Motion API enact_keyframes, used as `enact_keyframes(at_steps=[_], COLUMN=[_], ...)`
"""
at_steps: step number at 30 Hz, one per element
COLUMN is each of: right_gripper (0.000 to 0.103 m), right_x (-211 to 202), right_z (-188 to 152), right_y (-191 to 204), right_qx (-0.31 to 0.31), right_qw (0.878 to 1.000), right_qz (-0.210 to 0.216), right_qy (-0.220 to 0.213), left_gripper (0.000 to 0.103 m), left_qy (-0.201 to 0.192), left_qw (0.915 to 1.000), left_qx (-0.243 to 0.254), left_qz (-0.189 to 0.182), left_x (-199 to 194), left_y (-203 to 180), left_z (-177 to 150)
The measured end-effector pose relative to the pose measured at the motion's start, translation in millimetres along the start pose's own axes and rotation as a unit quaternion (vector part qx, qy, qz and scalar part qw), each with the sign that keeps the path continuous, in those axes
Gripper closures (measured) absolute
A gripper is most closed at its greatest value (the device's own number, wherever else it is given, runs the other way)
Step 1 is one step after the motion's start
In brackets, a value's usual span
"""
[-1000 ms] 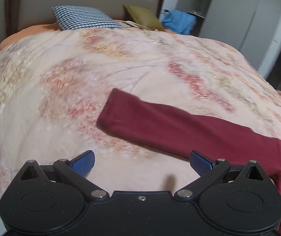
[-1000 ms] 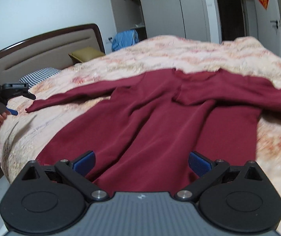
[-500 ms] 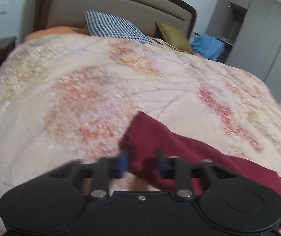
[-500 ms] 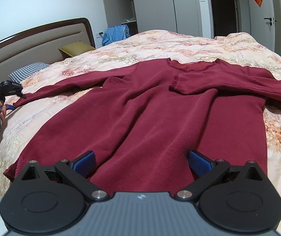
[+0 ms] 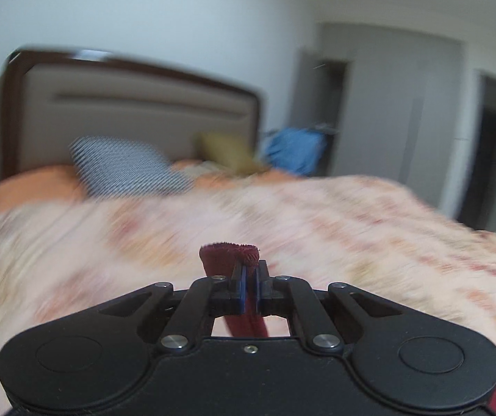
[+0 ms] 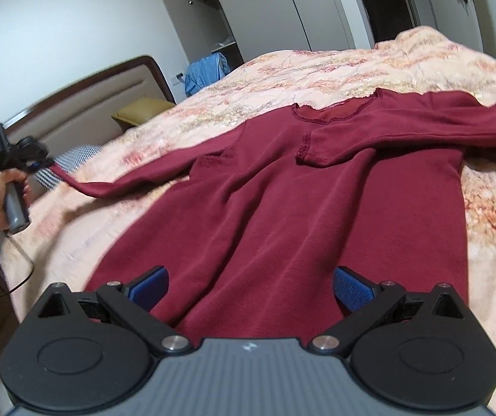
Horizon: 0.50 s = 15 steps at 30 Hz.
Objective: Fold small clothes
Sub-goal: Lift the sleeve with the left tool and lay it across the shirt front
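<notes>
maroon top (image 6: 282, 208) on floral bedspread (image 6: 351, 69)

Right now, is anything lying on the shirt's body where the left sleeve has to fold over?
Yes: the other sleeve already lies folded across the chest of the shirt. Otherwise the body is bare. The left gripper is shut on the sleeve cuff.

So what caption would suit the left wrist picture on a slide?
Left gripper with jaws shut on the cuff of the dark red top, lifted above the floral bedspread.
</notes>
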State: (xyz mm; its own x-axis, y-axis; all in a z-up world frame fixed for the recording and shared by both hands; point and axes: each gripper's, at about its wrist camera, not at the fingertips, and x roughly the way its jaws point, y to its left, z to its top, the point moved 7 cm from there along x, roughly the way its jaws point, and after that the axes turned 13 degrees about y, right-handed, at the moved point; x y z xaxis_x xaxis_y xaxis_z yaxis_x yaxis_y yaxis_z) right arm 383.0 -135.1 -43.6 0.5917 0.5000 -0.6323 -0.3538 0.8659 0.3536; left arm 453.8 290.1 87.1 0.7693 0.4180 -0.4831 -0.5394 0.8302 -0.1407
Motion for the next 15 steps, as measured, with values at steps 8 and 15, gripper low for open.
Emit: enact_keyframes(at_steps=[8, 15], right_gripper=[0.000, 0.000], right_x=[-37, -62], right_z=[2, -6], right_y=[-19, -59], right_qx=[-0.042, -0.022], right_qw=[0.999, 0.998], right_qz=[-0.014, -0.046], right_qy=[-0.022, -0.029], left_gripper=[0.098, 0.098], left_qy=[-0.057, -0.021], left_qw=[0.9835, 0.9517], left_qx=[0.089, 0.170], left_qz=[-0.147, -0.255], left_x=[-58, -83], left_y=[-175, -328], left_z=[27, -41])
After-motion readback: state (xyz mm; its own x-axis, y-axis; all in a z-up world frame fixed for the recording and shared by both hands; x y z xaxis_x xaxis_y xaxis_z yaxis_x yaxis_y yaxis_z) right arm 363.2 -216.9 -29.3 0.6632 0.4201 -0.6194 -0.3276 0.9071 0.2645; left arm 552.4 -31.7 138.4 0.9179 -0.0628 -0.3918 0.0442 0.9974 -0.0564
